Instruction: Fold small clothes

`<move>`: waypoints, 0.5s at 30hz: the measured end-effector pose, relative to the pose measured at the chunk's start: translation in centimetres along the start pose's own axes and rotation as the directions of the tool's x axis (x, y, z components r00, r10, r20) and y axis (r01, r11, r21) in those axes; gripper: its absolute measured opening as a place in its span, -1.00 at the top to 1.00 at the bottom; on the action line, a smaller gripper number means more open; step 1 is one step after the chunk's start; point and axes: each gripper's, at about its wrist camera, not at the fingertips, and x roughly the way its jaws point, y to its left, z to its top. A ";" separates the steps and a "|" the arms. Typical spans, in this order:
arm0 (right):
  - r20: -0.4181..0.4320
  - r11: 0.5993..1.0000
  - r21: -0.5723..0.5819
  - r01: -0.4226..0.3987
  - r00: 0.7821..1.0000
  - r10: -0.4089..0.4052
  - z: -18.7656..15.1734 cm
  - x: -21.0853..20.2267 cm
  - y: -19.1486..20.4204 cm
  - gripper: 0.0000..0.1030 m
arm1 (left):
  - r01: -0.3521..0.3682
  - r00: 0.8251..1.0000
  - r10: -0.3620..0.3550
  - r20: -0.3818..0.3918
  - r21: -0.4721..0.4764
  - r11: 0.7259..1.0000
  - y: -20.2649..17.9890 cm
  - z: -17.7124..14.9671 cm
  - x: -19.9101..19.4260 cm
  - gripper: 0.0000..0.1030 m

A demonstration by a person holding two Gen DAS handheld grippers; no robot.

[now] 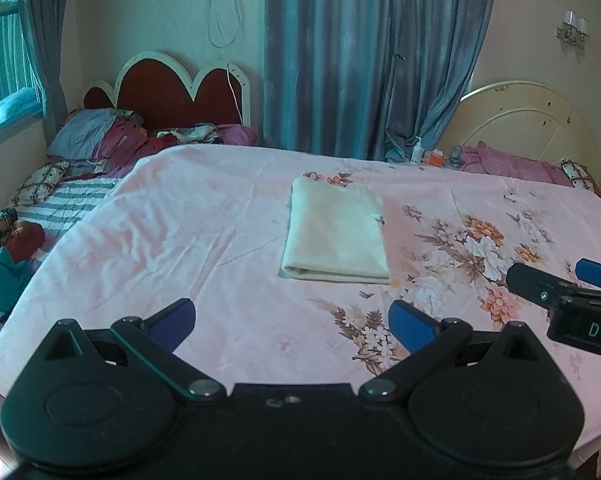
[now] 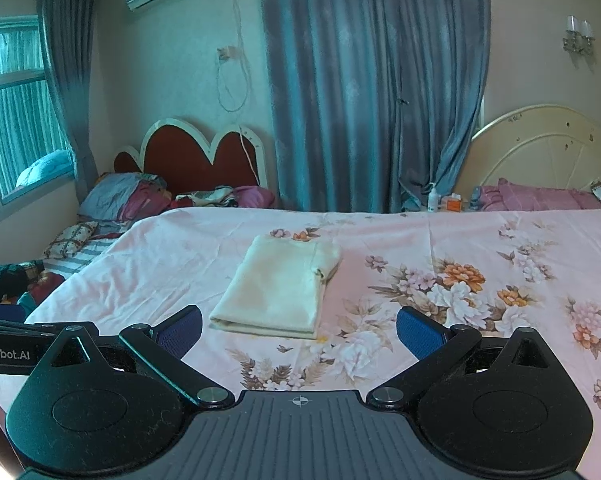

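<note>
Cream garment point(image 1: 335, 232) is lying folded mid-frame on the pink floral bedsheet point(image 1: 188, 232), beyond both empty, spread-open claws: left gripper point(image 1: 291, 322), right gripper point(image 2: 299, 330). Blue curtains point(image 1: 360, 52) are hanging at the top centre.

Cream cloth point(image 1: 335, 232), folded into flat rectangle, lying mid-bed

Left claw point(image 1: 292, 320) and right claw point(image 2: 299, 328) – both spread wide, empty

left hand-held gripper point(image 1: 291, 322): black body, blue pads | right hand-held gripper point(image 2: 299, 330): black, ribbed grey top, crosshair mark
</note>
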 end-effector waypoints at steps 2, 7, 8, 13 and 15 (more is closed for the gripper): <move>-0.006 1.000 0.005 0.002 1.000 -0.002 -0.1 0.2 -0.3 -0.98 | 0.006 1.000 -0.006 -0.008 -0.002 1.000 0.0 0.0 0.3 -0.99; -0.014 1.000 0.007 0.008 1.000 -0.008 -0.2 0.8 -0.7 -0.98 | 0.041 0.999 -0.041 -0.019 -0.004 0.999 0.0 0.2 1.3 -0.97; -0.018 1.000 0.010 0.010 1.000 -0.010 -0.2 0.9 -0.8 -0.98 | 0.048 0.999 -0.048 -0.016 -0.002 0.999 0.0 0.2 1.5 -0.95; -0.034 0.999 0.022 0.027 0.999 -0.027 -0.4 1.8 -1.7 -0.98 | 0.041 0.999 -0.041 -0.010 0.014 0.999 -0.4 0.6 2.5 -0.89; -0.041 0.999 0.033 0.035 0.999 -0.034 -0.4 2.1 -2.2 -0.98 | 0.041 0.999 -0.041 -0.020 0.016 0.999 -0.5 0.9 3.1 -0.93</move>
